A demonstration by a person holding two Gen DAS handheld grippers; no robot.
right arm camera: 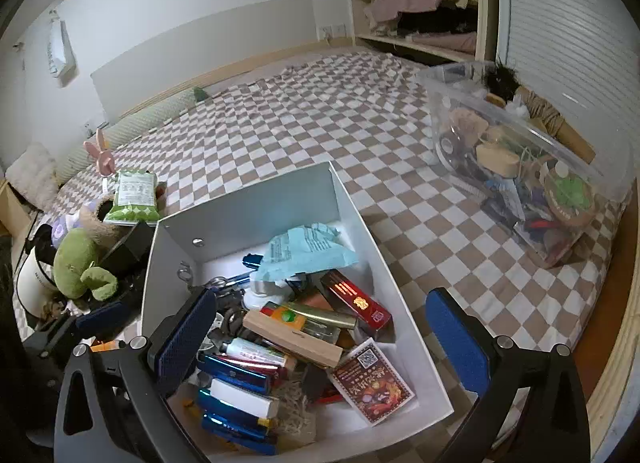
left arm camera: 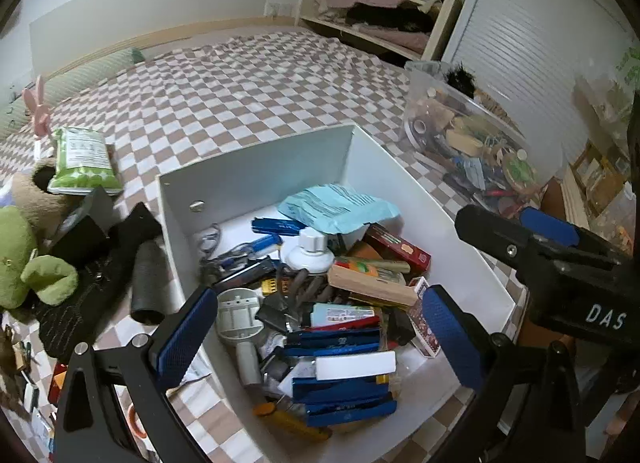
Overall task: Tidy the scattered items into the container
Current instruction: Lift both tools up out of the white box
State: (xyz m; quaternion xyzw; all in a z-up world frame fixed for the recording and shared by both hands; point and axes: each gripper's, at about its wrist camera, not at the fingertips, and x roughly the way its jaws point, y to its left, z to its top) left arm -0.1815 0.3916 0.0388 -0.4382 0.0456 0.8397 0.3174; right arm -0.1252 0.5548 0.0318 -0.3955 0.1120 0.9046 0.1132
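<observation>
both the left gripper [left arm camera: 320,337] and right gripper [right arm camera: 320,339] hang wide and empty above the heaped white box [left arm camera: 256,175], while the green plush [left arm camera: 24,263] and snack packet [left arm camera: 82,161] lie outside it, so adding more risks the pile spilling.

I see the white open-topped container [left arm camera: 256,179] sitting upright on the checkered bedspread, already heaped with blue packs, a wooden block, a red box and a crumpled light-blue packet. Left of the container, still scattered, lie a green snack bag [left arm camera: 82,161], a green plush toy [left arm camera: 24,259] and a black cylinder [left arm camera: 149,283].
</observation>
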